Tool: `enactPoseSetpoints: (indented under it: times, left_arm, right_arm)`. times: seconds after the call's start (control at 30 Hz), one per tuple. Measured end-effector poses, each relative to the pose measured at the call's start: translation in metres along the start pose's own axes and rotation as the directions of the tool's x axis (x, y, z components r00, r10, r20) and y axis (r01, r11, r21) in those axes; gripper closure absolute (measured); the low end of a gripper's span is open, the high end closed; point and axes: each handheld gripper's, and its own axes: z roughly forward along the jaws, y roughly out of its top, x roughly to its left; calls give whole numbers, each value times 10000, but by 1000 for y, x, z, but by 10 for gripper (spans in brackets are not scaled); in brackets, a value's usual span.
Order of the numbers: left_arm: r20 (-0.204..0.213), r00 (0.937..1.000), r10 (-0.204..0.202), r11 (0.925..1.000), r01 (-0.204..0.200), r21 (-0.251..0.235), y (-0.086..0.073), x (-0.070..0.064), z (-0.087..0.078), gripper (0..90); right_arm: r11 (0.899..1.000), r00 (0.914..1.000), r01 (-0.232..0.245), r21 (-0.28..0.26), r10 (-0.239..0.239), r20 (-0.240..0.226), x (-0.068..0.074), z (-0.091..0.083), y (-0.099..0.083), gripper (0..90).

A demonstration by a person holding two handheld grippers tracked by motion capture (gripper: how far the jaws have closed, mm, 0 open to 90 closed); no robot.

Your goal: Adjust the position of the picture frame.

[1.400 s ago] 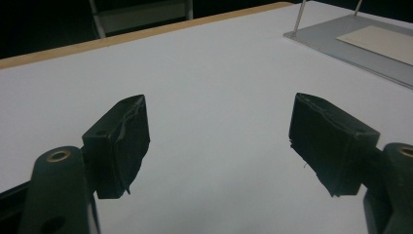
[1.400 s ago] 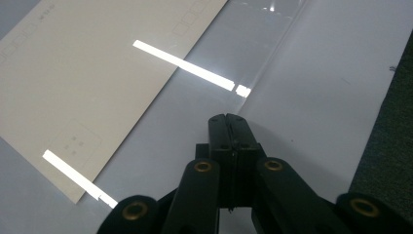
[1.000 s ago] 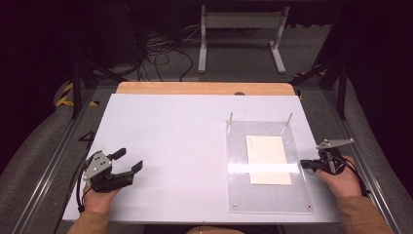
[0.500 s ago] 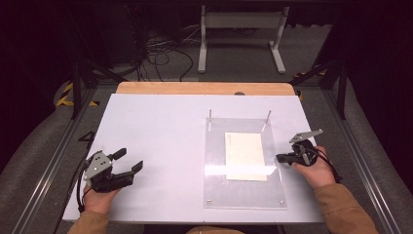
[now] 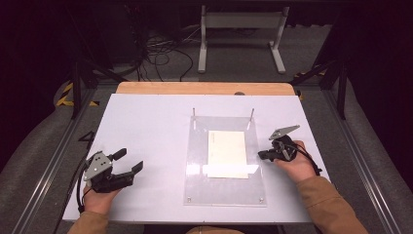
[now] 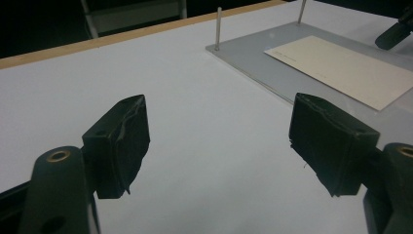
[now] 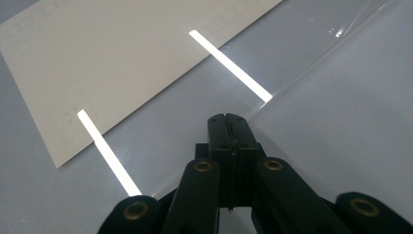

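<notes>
- Sliding leftward across the white table [image 5: 146, 122], the clear acrylic plate [image 5: 224, 187] is now seen near the middle of the table, whereas a second ago it lay close to the right edge.
- A cream card [image 5: 227, 153] is carried along on the plate, and two thin metal pins [image 5: 194, 113] are seen upright at the plate's far corners.
- The plate's right edge is met by the right gripper [image 5: 263, 155], whose jaws are pressed together; whether the edge is pinched or merely pushed cannot be told.
- The left gripper [image 5: 130, 162] is kept where it was, well apart from the plate, its jaws spread wide on nothing.
- The push is judged to be centring the plate, within reach of both grippers.
</notes>
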Motion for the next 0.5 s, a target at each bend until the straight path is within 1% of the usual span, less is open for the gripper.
enactPoseSetpoints:
  times: [0.03,0.1,0.17,0.23,0.3,0.33,0.37,0.4,0.47,0.5]
  left_arm:
    - [-20,10000,-42,10000,42,3,0,0,0,229]
    - [-43,10000,-27,10000,27,-11,-1,1,-1,229]
    - [-64,9997,-216,9998,216,18,-3,2,-3,229]
    - [-108,9998,-182,9998,182,29,-4,2,-5,229]
    - [-194,9997,-166,9999,167,36,-6,2,-9,229]
    - [-217,9995,-246,9997,247,16,-7,1,-11,229]
    - [-266,9994,-219,9998,220,15,-7,2,-12,229]
    - [-301,9992,-254,9997,255,25,-8,2,-14,229]
    - [-365,9989,-303,9995,304,27,-10,2,-17,229]
    - [-433,9988,-229,9997,233,93,-11,3,-19,229]
  right_arm:
    - [9999,10000,-4,-105,3,-62,-1,-2,5,900]
    - [9996,9998,148,-257,-144,147,0,-5,14,900]
    - [9977,9992,371,-575,-361,193,1,-6,30,894]
    - [9958,9984,540,-739,-526,200,1,-4,43,877]
    - [9936,9971,705,-878,-677,338,-2,4,60,861]
    - [9931,9971,695,-947,-663,364,-3,7,67,856]
    - [9924,9973,657,-1045,-619,391,-5,12,77,856]
    - [9920,9975,607,-1106,-564,418,-6,15,82,863]
    - [9922,9975,550,-1117,-496,508,-7,24,96,871]
    - [9921,9971,594,-1106,-537,539,-9,29,103,871]
